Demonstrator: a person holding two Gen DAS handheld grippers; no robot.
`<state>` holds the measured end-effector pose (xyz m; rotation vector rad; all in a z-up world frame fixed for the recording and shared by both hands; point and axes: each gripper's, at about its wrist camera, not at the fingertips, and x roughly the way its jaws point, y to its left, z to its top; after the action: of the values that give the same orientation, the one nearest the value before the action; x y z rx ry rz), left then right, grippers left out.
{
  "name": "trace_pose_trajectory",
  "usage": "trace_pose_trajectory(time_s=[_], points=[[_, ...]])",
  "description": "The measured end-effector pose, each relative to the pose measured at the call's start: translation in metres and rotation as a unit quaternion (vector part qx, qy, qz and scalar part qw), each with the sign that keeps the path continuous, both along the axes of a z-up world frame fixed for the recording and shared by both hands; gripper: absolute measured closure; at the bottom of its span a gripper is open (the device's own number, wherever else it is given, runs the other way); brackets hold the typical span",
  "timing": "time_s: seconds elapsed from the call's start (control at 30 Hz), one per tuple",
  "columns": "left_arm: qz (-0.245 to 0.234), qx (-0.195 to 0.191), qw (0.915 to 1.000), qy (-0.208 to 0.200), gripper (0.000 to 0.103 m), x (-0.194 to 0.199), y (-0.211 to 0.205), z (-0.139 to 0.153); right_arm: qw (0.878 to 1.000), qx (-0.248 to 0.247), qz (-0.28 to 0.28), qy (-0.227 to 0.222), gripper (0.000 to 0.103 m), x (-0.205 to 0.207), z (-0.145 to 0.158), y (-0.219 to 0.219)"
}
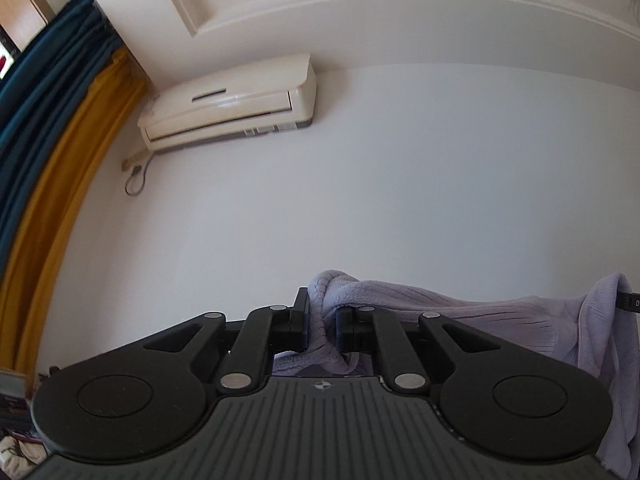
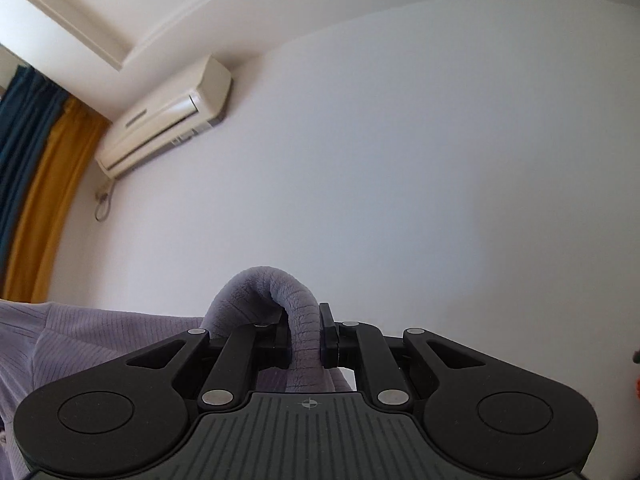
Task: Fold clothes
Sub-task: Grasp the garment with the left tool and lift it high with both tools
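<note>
Lilac garment (image 1: 460, 312) pinched by both raised hand-held grippers (left (image 1: 322, 326), right (image 2: 305, 338)), apparently taut.

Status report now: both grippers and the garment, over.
Left gripper shut on lilac garment. Right gripper shut on same garment, held up, spanning between them. Nothing in the way.

Both views tilt up at the wall, so whatever sits underneath is out of frame. All that carries the lilac garment (image 1: 480, 320) is the pair of grippers: the left gripper (image 1: 322, 328) pinches one bunched edge, the right gripper (image 2: 305, 340) clamps a rolled fold, and the cloth sags between them. Low in the left view's corner there's a stack (image 1: 12, 396) and something pale and crumpled (image 1: 18, 450); can't tell what they rest on.
</note>
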<state>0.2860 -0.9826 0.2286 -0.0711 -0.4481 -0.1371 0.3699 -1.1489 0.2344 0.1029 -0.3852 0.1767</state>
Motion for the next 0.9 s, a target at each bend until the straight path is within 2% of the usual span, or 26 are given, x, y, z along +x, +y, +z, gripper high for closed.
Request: trace_pose_trajectory(time_s=[0.13,0.3,0.43,0.53,0.63,0.8,0.9], points=[[0.026,-0.010,0.9987,-0.041,0.092,-0.043,0.007,0.034,0.997,0.007,0.054,-0.051,0.093,-0.025,0.024,-0.029],[0.053,-0.011,0.9955,-0.078,0.092,-0.087,0.000,0.074,0.987,0.019,0.119,-0.109,0.093,-0.051,0.051,-0.067],[0.079,-0.011,0.9943,-0.071,0.091,-0.092,-0.008,0.090,0.982,0.029,0.154,-0.109,0.093,-0.044,0.064,-0.091],[0.094,-0.019,0.9951,-0.023,0.091,-0.070,0.005,0.087,0.983,0.029,0.172,-0.062,0.093,-0.017,0.061,-0.089],[0.109,-0.028,0.9925,0.046,0.091,-0.028,0.050,0.068,0.986,0.015,0.166,0.005,0.093,0.025,0.043,-0.071],[0.151,-0.015,0.9782,0.142,0.091,0.080,0.169,0.002,0.983,-0.016,0.130,0.128,0.093,0.114,-0.003,-0.028],[0.148,-0.015,0.9707,0.189,0.091,0.148,0.218,-0.036,0.979,-0.045,0.085,0.177,0.093,0.167,-0.033,0.003]])
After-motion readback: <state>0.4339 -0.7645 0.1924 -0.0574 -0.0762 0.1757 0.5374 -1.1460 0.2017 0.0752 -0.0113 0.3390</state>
